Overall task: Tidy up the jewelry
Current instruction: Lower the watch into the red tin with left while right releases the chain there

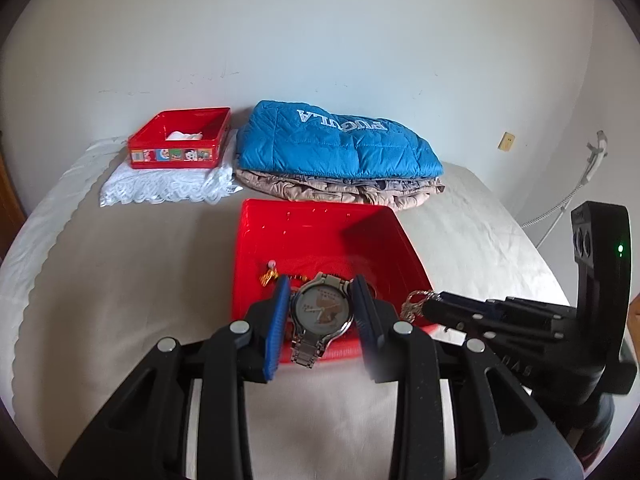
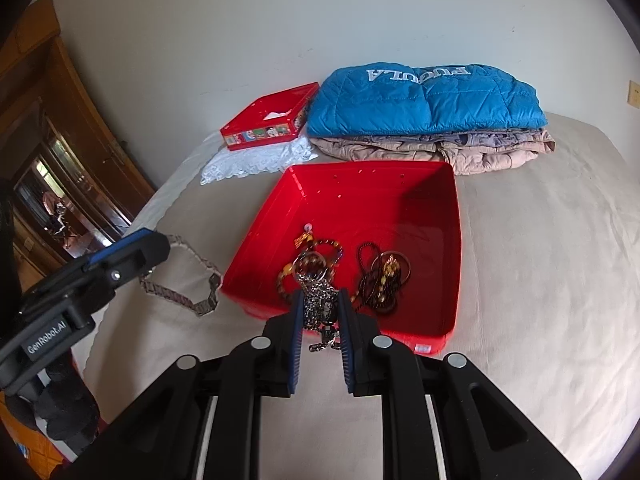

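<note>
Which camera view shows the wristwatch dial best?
The left wrist view: the wristwatch faces the camera, dial visible, held between the left tongs. The right wrist view shows only its metal band hanging from those tongs.

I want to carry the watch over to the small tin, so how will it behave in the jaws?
The watch, clamped at its case by the left gripper, probably holds rigidly there. Its metal link band hangs in loose loops, so it will likely swing and snag. It looks fairly heavy for its size.
</note>
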### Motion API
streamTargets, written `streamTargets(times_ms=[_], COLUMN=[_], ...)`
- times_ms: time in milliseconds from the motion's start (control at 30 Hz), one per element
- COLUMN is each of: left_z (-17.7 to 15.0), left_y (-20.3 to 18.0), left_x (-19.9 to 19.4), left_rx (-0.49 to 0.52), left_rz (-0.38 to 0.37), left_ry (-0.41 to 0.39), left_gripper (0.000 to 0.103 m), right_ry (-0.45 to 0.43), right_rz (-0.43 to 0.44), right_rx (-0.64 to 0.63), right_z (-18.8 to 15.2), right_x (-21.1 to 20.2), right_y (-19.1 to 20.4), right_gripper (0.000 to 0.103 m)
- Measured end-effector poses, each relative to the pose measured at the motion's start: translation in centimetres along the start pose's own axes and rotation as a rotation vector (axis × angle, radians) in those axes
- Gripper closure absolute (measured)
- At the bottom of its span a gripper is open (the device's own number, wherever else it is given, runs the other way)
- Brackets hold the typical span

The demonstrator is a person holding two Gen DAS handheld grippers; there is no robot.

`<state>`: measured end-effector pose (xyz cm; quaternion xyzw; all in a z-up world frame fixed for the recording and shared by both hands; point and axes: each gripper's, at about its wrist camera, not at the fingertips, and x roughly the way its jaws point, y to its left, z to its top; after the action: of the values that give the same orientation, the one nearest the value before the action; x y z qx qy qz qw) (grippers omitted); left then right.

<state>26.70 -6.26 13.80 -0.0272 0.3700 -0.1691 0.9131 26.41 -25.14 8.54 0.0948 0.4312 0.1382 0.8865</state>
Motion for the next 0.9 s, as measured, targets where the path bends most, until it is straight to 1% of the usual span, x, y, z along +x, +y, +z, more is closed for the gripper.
streamTargets(times_ms=[167,267,367,467,567,733,800,867,900], left_z=[1.9,2.8,3.4,3.5,3.0,2.6,2.6,2.6,2.6], left_y=[0.3,0.3,0.4,1.2,2.0,2.8,2.8,3.0,3.0], left_x=[4.6,7.4,10.5,13.6,15.6,17.6,18.1,18.2,18.1], left_rx=[-0.021,-0.020,-0.020,-0.038,-0.048,-0.062,-0.065,-0.083,-0.082], left_rz=[-0.009,-0.018,-0.020,-0.024,-0.002,0.005,0.000,-0.021,-0.019], left_ry=[0.025,0.046,0.082,0.132,0.163,0.198,0.213,0.219,0.214], left_gripper=[0.073,0.073,0.073,0.073,0.073,0.073,0.072,0.070,0.068], right_ry=[0.034,0.054,0.091,0.118,0.138,0.157,0.156,0.137,0.128], right_rz=[-0.018,-0.053,-0.065,-0.081,-0.095,-0.110,-0.111,-0.121,-0.125], right_rx=[0.023,0.033,0.055,0.074,0.082,0.084,0.082,0.074,0.068], right_z=[2.3,3.7,4.9,5.5,5.7,5.8,5.9,6.2,6.3], right_x=[3.5,6.0,9.0,11.2,12.9,14.8,15.1,14.9,14.7], right_y=[-0.7,-1.5,-2.6,-3.7,-4.6,-5.3,-5.4,-5.4,-5.3], right_gripper=[0.087,0.087,0.087,0.087,0.087,0.086,0.084,0.075,0.073])
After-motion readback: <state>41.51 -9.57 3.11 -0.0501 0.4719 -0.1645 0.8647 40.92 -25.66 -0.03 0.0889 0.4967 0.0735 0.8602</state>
